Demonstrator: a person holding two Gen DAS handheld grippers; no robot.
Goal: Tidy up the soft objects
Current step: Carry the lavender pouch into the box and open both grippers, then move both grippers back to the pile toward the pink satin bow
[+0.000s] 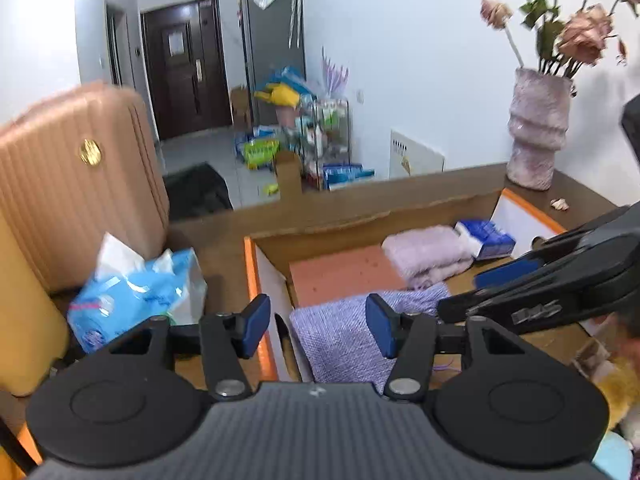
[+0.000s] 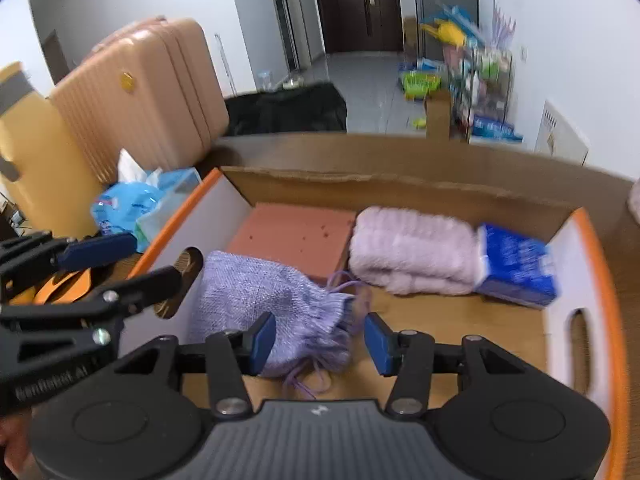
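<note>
White walls, a dark door and a grey tiled floor with a cluttered wire rack lie beyond a brown wooden tabletop (image 1: 224, 236), on which a shallow cardboard box with orange rims and white end walls (image 2: 404, 188) takes up most of the room; a ribbed peach hard-shell suitcase (image 1: 72, 184) stands against the table's left edge and a pink textured vase of faded flowers (image 1: 538, 136) sits at its far right corner; inside the box a flat salmon foam pad (image 2: 296, 232) lies at the far left corner, a folded pale lilac towel (image 2: 412, 252) beside it against the far wall, a blue-and-white tissue pack (image 2: 516, 268) at the far right corner, and a purple knitted drawstring pouch (image 2: 268, 300) near the left wall with its gathered mouth toward the near edge; by my reading four soft things are already packed, while a blue plastic tissue packet (image 1: 136, 296) still waits outside by the box's left wall; the left gripper (image 1: 318, 326) and the right gripper (image 2: 320, 344) both stand with pads apart, gripping nothing, the pouch's neck lying free between the right one's pads; the box's near wall is hidden by the grippers, yellow and pale-blue shapes at the left view's lower right corner are too cropped to name, and blur smears the edges.
</note>
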